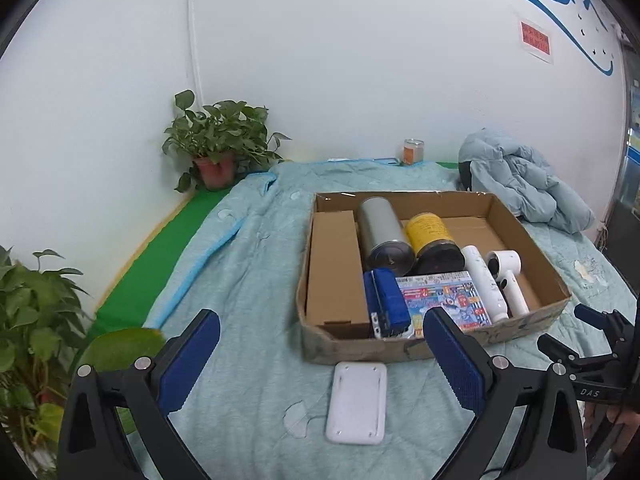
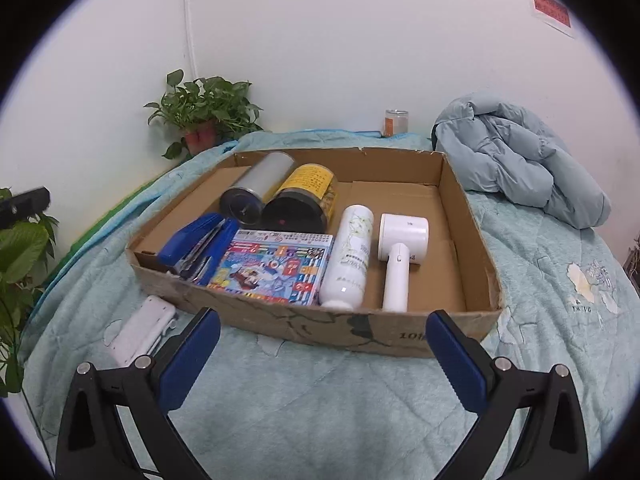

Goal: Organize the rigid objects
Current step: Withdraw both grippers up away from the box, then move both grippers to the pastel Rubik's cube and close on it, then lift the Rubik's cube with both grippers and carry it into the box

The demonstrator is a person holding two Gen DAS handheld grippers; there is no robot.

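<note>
Pale teal quilted bedding (image 2: 320, 400) covered the surface, against a white wall. On it sat the shallow brown cardboard tray (image 2: 454, 204), straight ahead of the right gripper (image 2: 323, 354), whose blue-padded jaws stood wide apart with nothing between them. Inside the tray, nearest that gripper, lay a flat colourful printed box (image 2: 272, 266); a blue stapler (image 2: 196, 248) lay touching it on the left, and a white cylindrical bottle (image 2: 348, 256) lay on its side just to the right. A white handheld device with a round head (image 2: 400, 248) lay right of the bottle. Behind these lay a silver metal canister (image 2: 256, 192) and a yellow-labelled jar with a dark lid (image 2: 308, 196), side by side, both tipped over. From the left wrist view, a plain long brown cardboard box (image 1: 336, 268) filled the tray's left edge.

The left gripper (image 1: 321, 346) was likewise spread open and empty (no object touched either pad). A white rounded rectangular plastic slab (image 1: 358, 408) lay on the bedding between its jaws, outside the tray. Farther off, a crumpled light-blue puffer jacket (image 2: 516, 160) lay beyond the tray to the right, a potted green plant (image 2: 200, 116) stood in the far left corner, and a small orange-labelled jar (image 2: 396, 122) stood by the wall.
</note>
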